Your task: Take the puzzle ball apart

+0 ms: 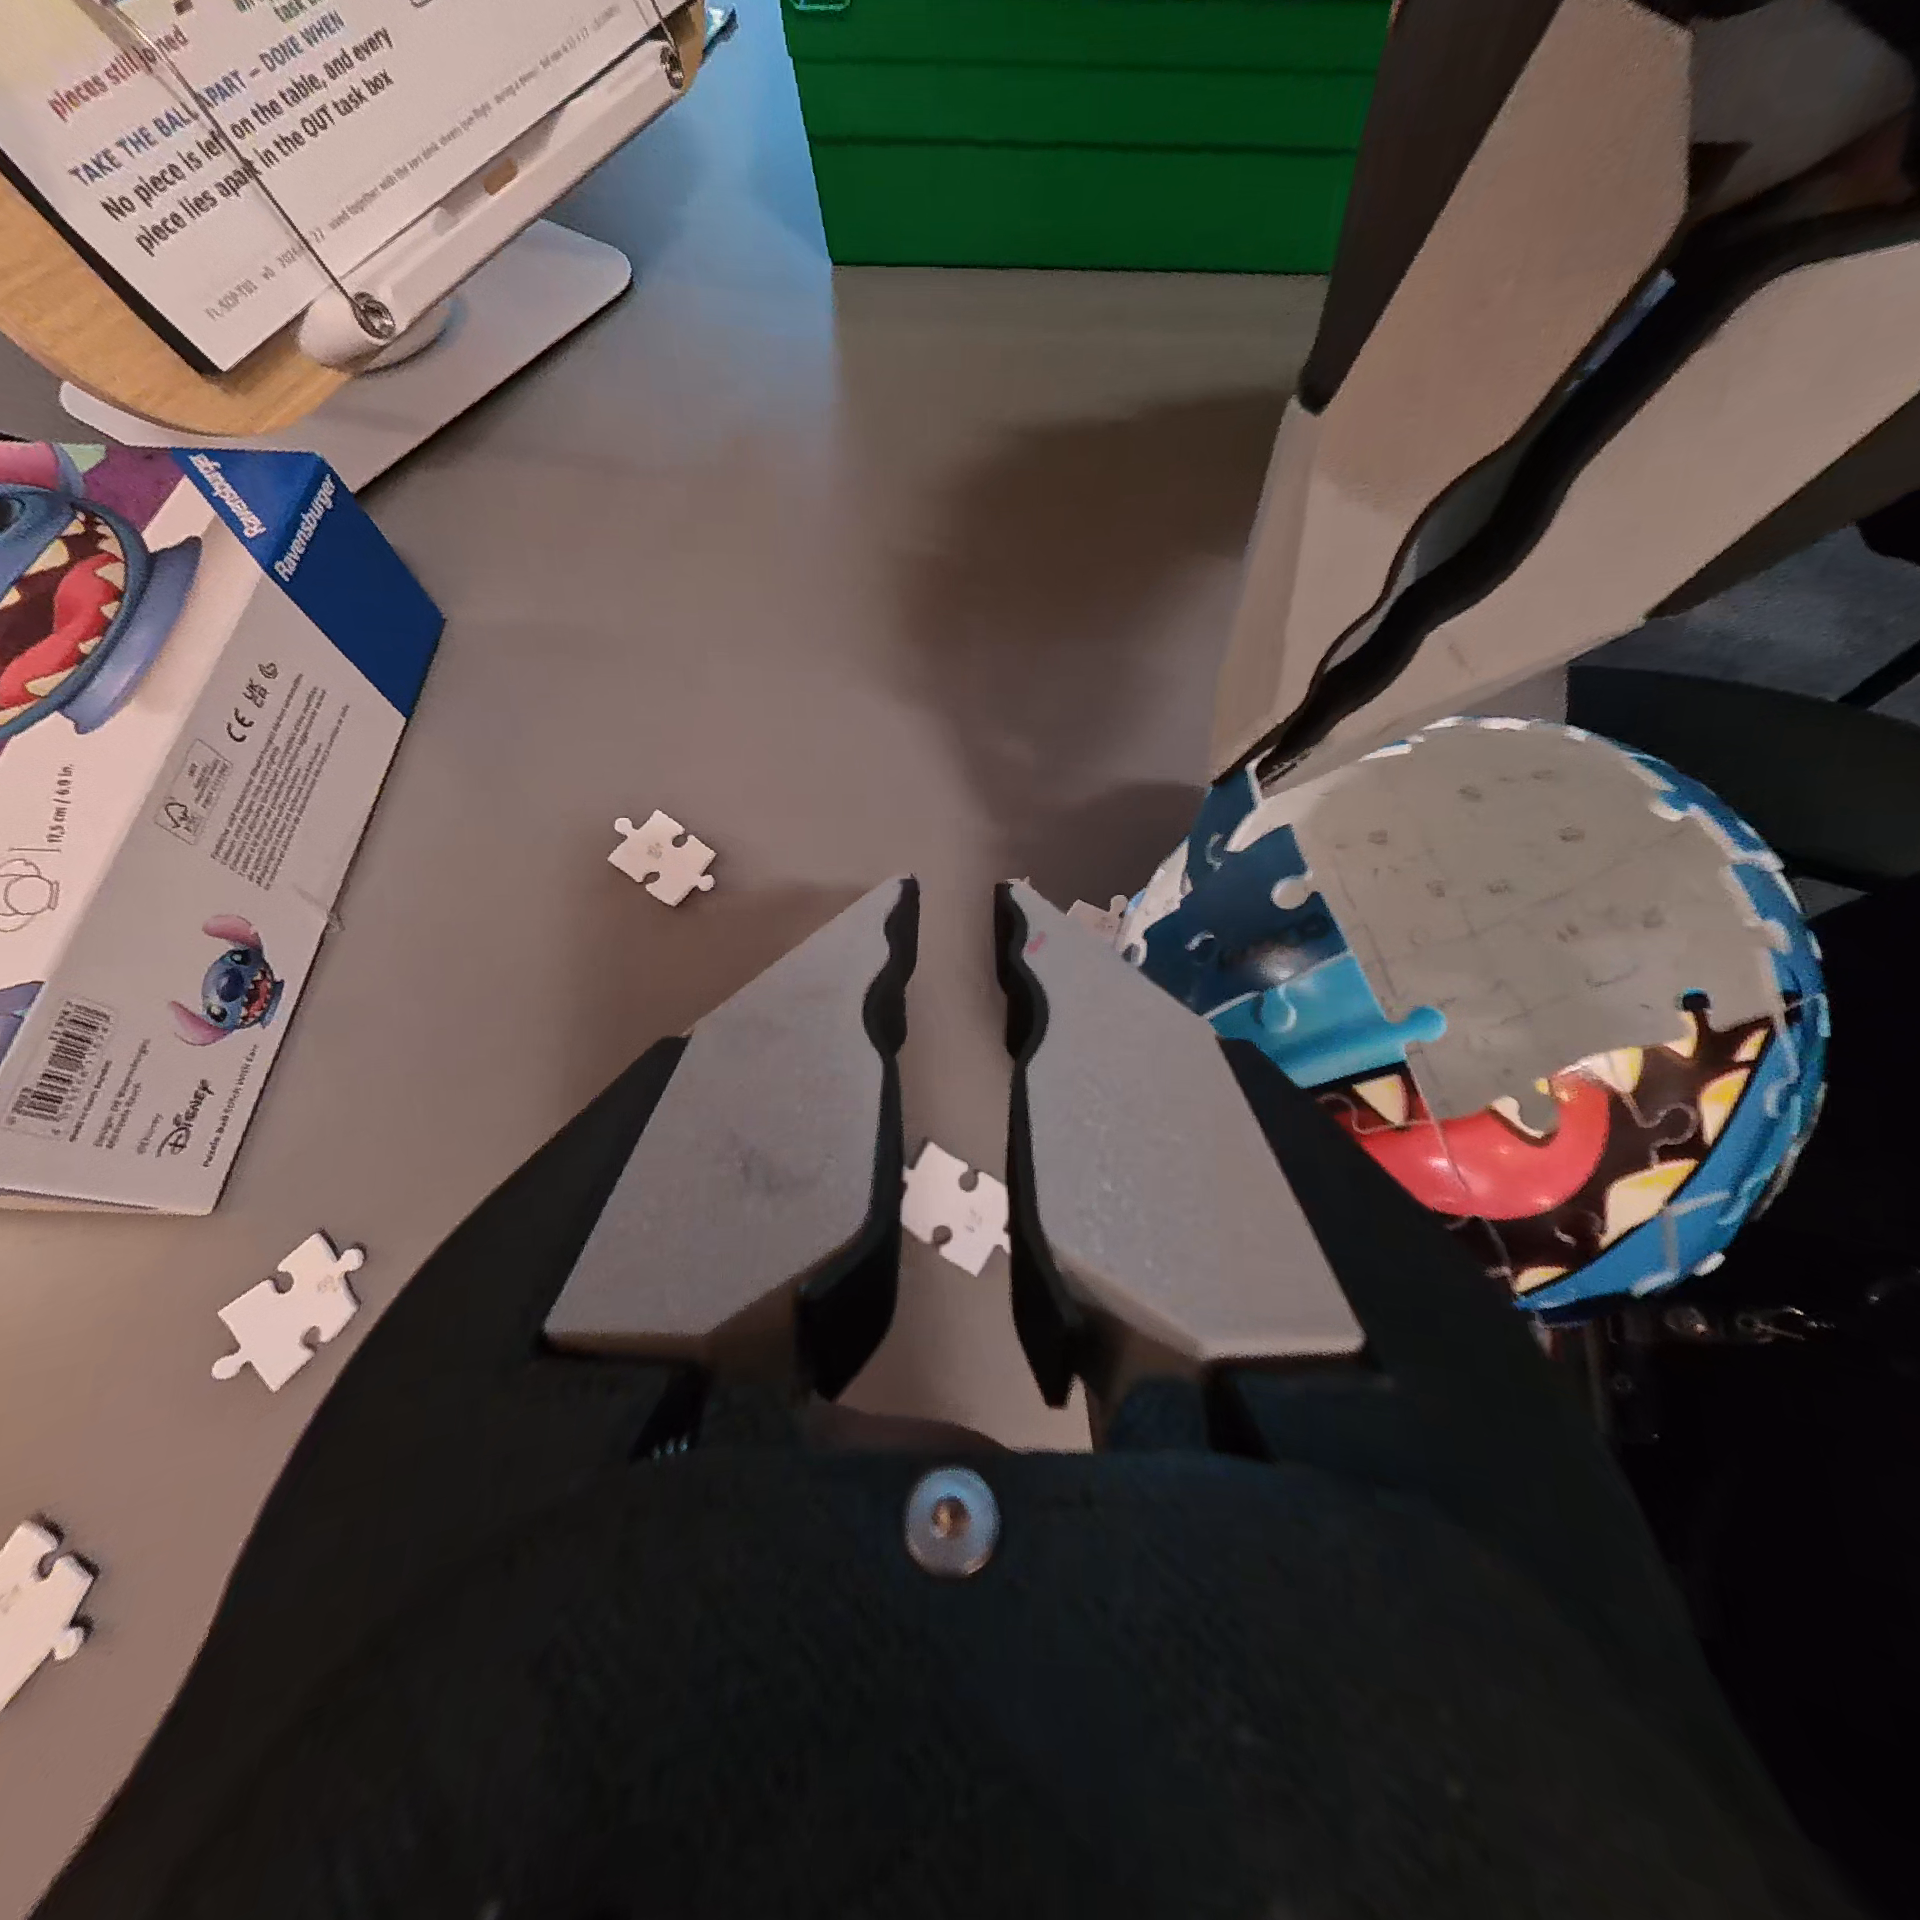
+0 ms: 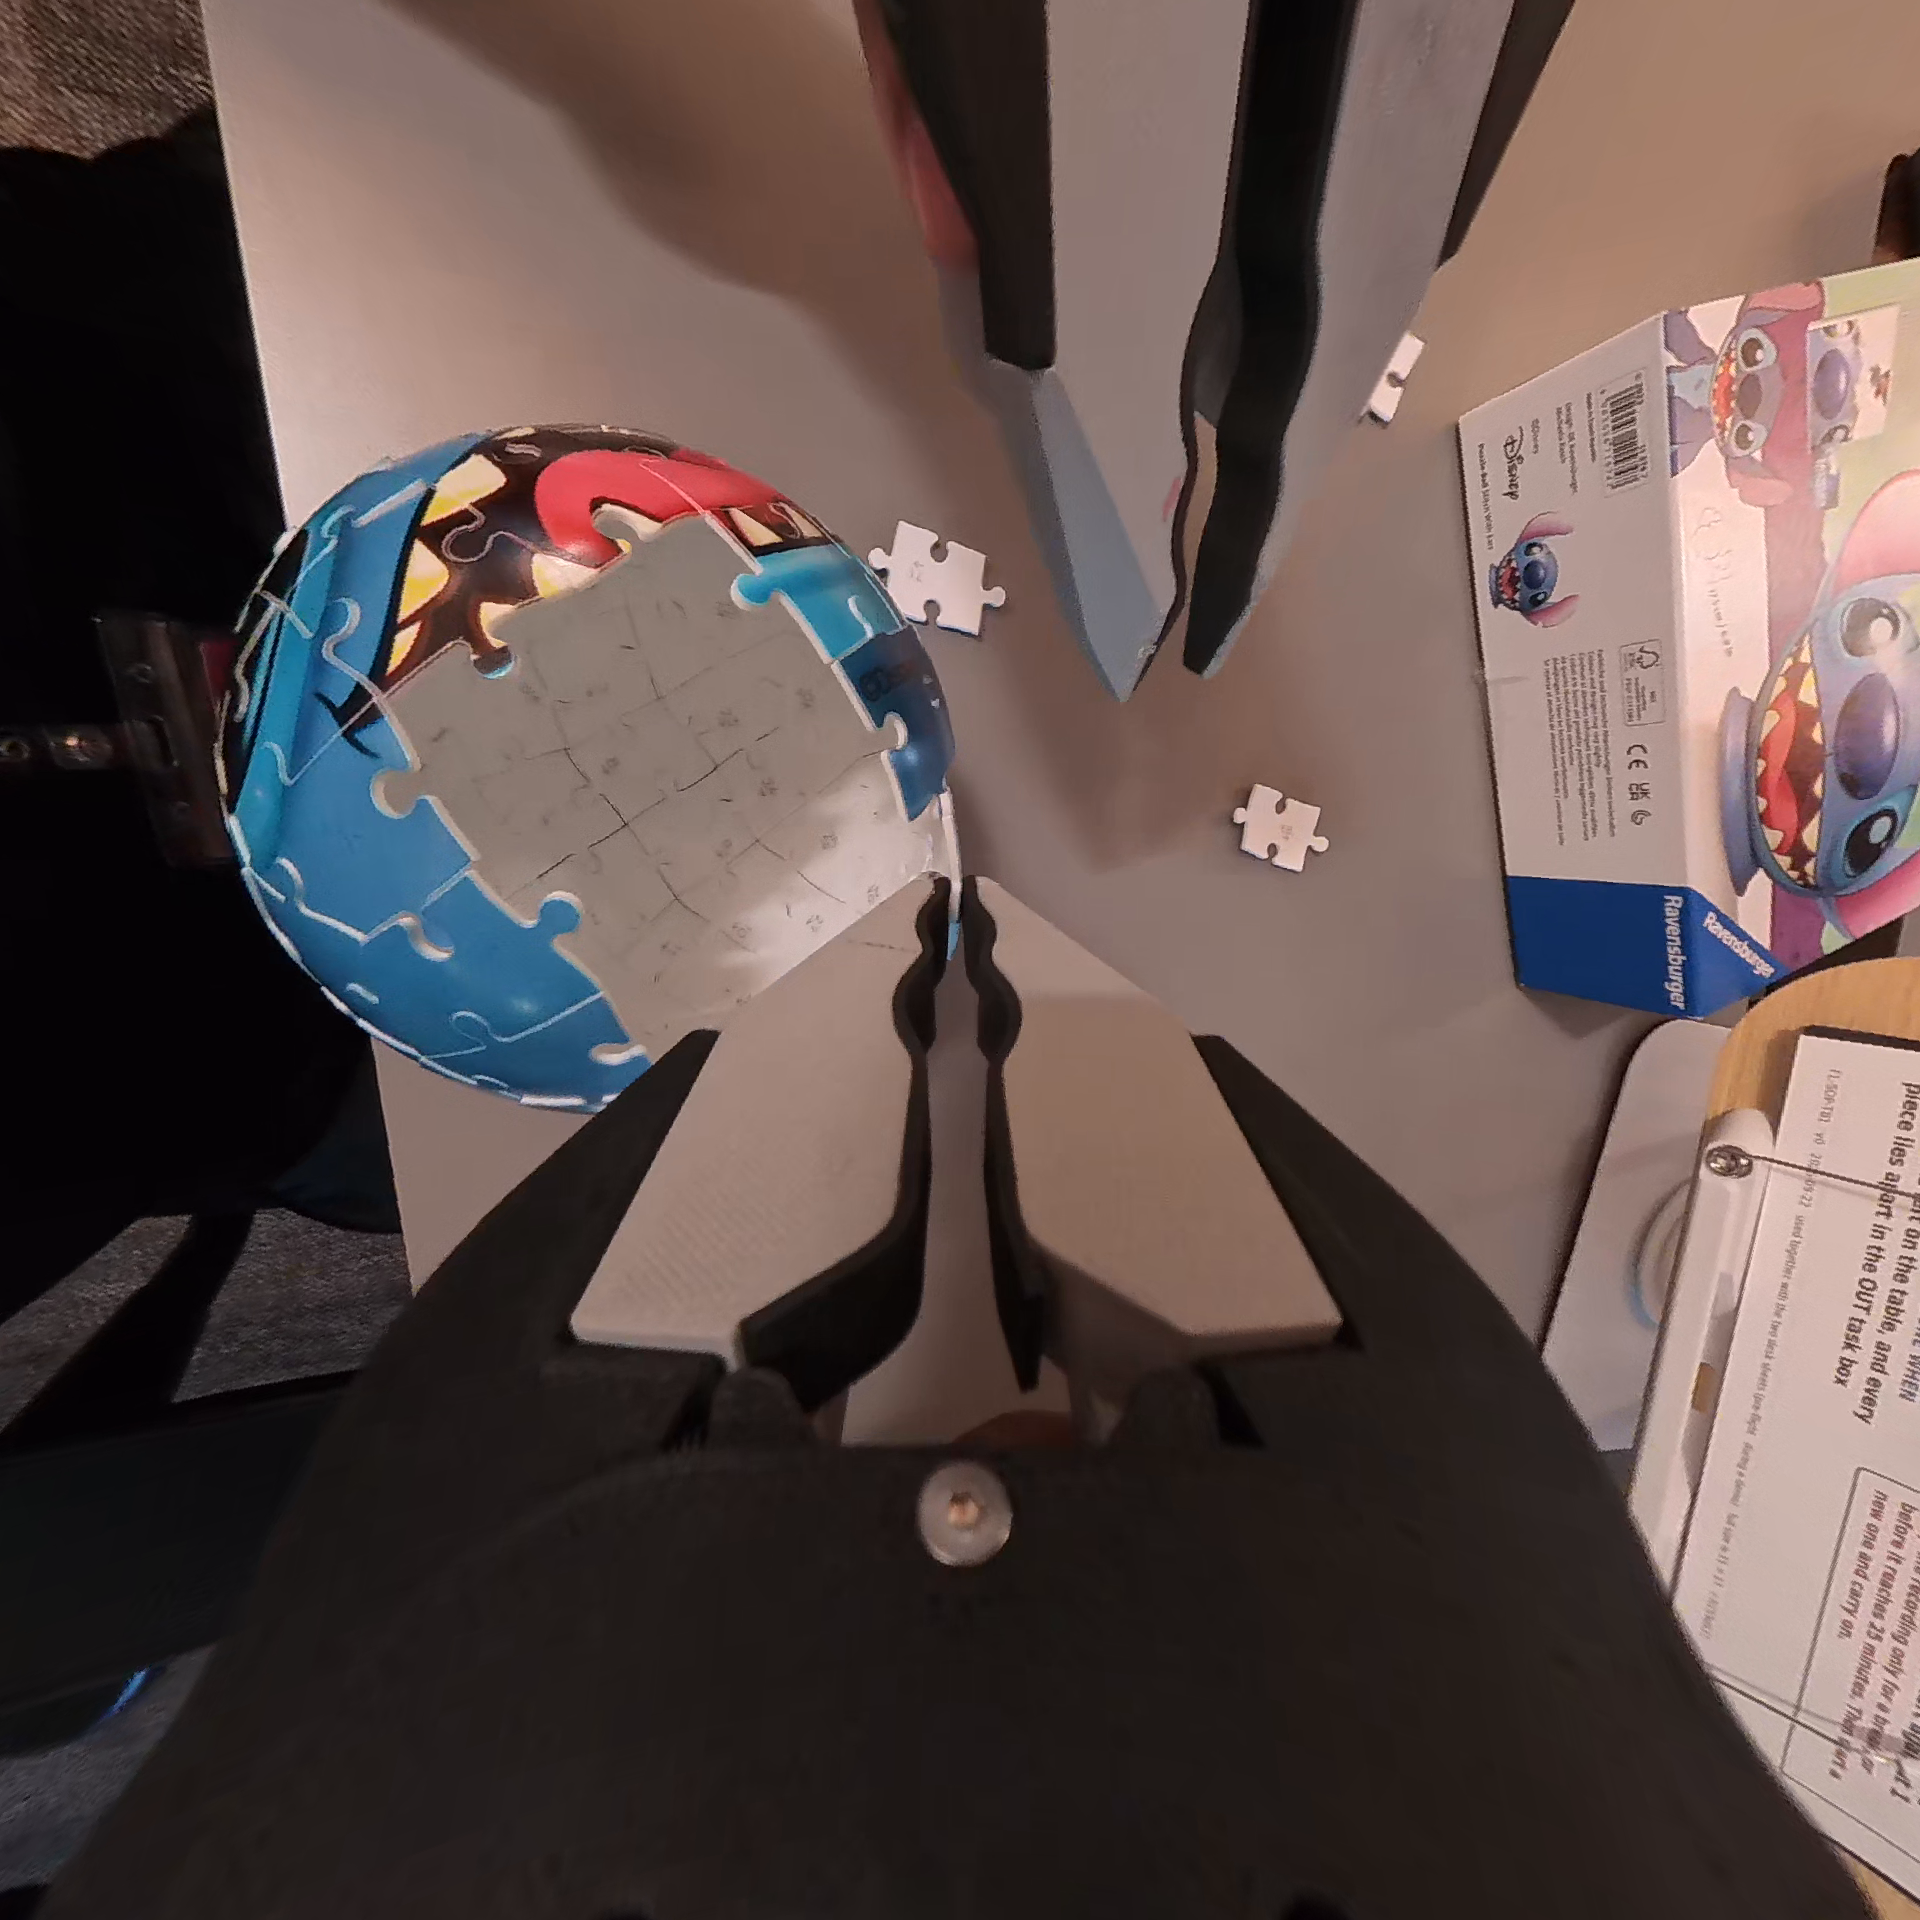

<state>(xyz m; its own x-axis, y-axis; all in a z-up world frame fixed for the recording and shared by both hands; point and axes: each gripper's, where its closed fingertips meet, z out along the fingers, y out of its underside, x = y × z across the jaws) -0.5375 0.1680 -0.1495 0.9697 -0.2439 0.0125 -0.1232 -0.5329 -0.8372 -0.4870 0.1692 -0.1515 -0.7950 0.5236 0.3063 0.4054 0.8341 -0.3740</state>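
The puzzle ball is a partly open blue shell with a red-and-black mouth print, its grey inside showing. In the right wrist view the ball hangs at the table's edge. My right gripper is shut on the ball's open rim, and it also shows in the left wrist view. My left gripper is slightly open and empty, above the table just left of the ball. It also shows in the right wrist view. Loose white pieces lie on the table.
The grey table holds the puzzle box at the left, seen at the right in the right wrist view. An instruction card on a stand and a green crate are behind. More loose pieces lie about. The tips of one gripper are about 6 centimetres away from the tips of the other.
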